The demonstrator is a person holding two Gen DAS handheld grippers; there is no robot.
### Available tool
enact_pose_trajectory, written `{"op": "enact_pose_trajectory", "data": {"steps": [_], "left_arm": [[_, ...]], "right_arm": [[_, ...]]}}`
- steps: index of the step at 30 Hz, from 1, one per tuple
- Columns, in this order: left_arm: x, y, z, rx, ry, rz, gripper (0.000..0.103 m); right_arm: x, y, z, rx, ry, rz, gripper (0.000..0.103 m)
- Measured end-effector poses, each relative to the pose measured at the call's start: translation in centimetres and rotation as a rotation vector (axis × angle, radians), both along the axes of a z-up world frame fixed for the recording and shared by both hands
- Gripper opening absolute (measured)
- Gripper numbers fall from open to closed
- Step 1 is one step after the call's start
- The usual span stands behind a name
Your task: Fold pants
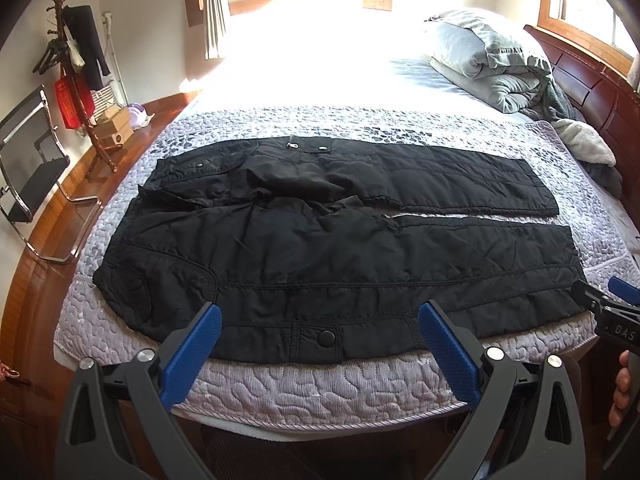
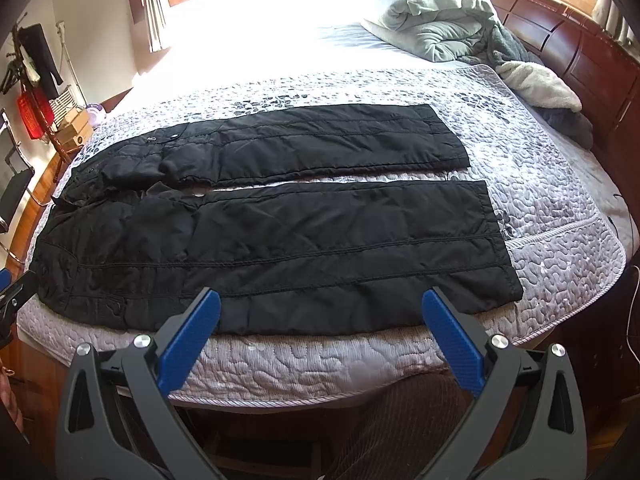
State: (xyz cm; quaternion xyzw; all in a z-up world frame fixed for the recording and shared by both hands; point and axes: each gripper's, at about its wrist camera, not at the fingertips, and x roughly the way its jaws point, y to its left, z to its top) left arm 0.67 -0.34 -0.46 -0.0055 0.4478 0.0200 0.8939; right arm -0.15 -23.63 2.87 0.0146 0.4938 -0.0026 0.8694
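Both tongs, left gripper [image 1: 320,326] and right gripper [image 2: 322,312], hover released at frame bottom, grasping nothing, while the black pants [image 2: 260,232] lie spread flat mid-frame on the quilted bedspread [image 2: 560,208], legs apart; folding appears not yet begun.

Bed [image 1: 320,384] under quilted cover, black pants [image 1: 320,240] spread flat.

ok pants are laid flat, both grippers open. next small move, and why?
Probably lower both grippers onto the near leg's front edge. The pants lie flat and unfolded on the bed, legs apart with a strip of quilt between. The left gripper and right gripper hang open over that edge, holding nothing, so gripping it should come before folding the near leg onto the far one.
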Motion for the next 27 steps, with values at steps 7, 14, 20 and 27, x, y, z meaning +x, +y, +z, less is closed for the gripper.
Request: {"op": "enact_pose_trajectory", "data": {"steps": [7, 14, 20, 27], "left_arm": [[0.05, 0.02, -0.03, 0.001, 0.001, 0.001, 0.099], [0.24, 0.07, -0.06, -0.002, 0.004, 0.003, 0.099], [0.28, 0.03, -0.09, -0.003, 0.002, 0.001, 0.099], [0.53, 0.01, -0.27, -0.006, 0.006, 0.0, 0.099]], "right_arm": [[0.06, 0.03, -0.21, -0.001, 0.006, 0.0, 0.101], [0.19, 0.0, -0.28, 0.0, 0.008, 0.003, 0.101], [0.24, -0.01, -0.32, 0.001, 0.012, 0.002, 0.101], [0.43, -0.03, -0.44, 0.004, 0.017, 0.003, 0.101]]}}
